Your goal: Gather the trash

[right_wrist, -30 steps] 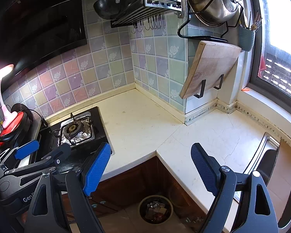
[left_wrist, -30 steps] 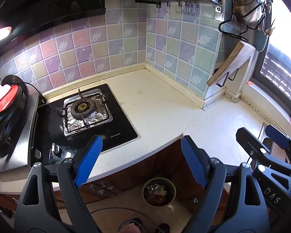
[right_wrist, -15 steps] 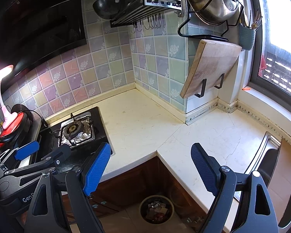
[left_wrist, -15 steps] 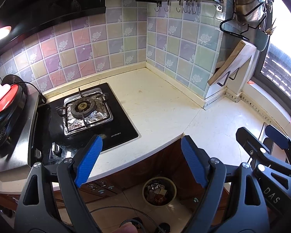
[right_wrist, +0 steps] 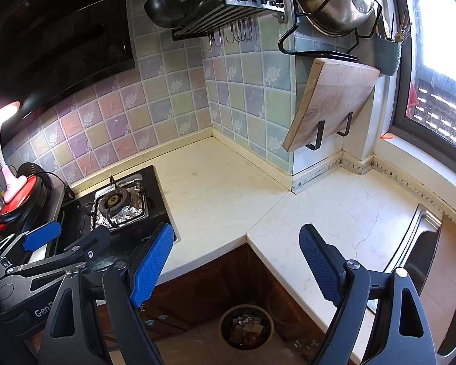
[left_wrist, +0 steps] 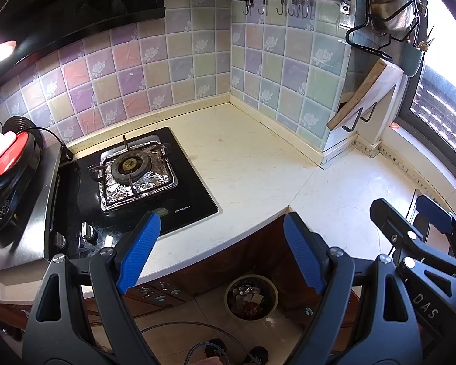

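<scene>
A round bin (left_wrist: 251,297) holding crumpled scraps stands on the floor below the counter corner; the right wrist view has the bin (right_wrist: 246,326) low in the middle. My left gripper (left_wrist: 222,252) hangs open above the counter's front edge, nothing between its blue pads. My right gripper (right_wrist: 234,258) is open too and holds nothing. Each gripper shows in the other's view: the right gripper (left_wrist: 422,225) at the right edge, the left gripper (right_wrist: 60,237) at the lower left. I see no loose trash on the cream counter (left_wrist: 258,164).
A black gas hob (left_wrist: 130,188) with a foil-lined burner sits at left, beside a red appliance (left_wrist: 6,164) and a pink lamp. A cutting board (right_wrist: 331,103) leans on a wall bracket. A steel sink (right_wrist: 422,258) lies at far right. Pans hang on a rack above.
Almost nothing differs: both views have crept slightly, and both grippers stay open and hold nothing.
</scene>
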